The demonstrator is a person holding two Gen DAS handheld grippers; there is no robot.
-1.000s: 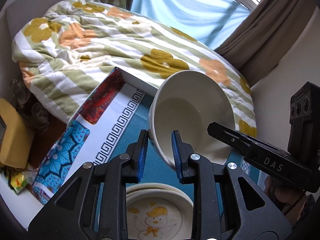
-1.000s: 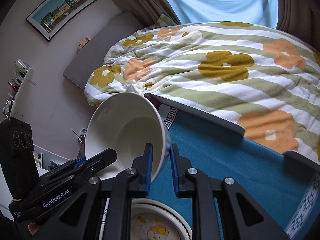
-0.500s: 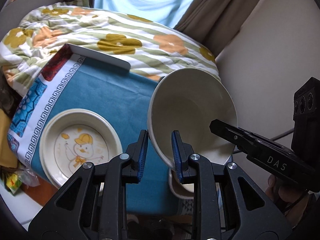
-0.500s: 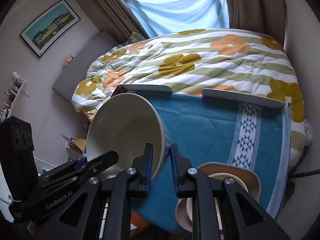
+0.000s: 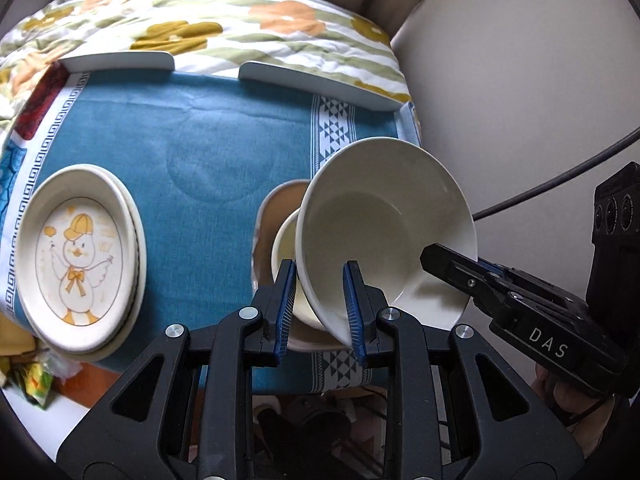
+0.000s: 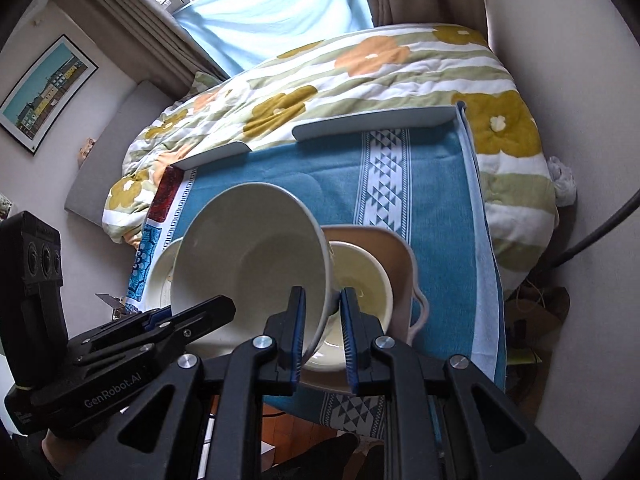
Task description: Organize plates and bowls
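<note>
A large white bowl (image 5: 380,224) (image 6: 248,256) hangs tilted above the blue-clothed table (image 5: 200,140). My left gripper (image 5: 320,312) is shut on its near-left rim, one pad inside and one outside. My right gripper (image 6: 322,328) is shut on the opposite rim, and its tip (image 5: 440,258) shows in the left wrist view. Just beneath the big bowl sits a smaller cream bowl (image 5: 284,248) (image 6: 360,272) on a tan handled plate (image 5: 276,208) (image 6: 396,256). A stack of duck-print plates (image 5: 80,256) (image 6: 160,268) lies at the table's left end.
White raised rails (image 5: 120,62) (image 6: 376,124) border the table's far edge, with a floral quilt (image 5: 240,28) on a bed behind. A wall (image 5: 520,80) and a black cable (image 5: 560,176) lie to the right. Clutter sits on the floor below the near edge.
Both grippers have carried the big bowl rightward across the table, from above the duck plates to above the cream bowl on the tan plate. Both grips are unchanged.
</note>
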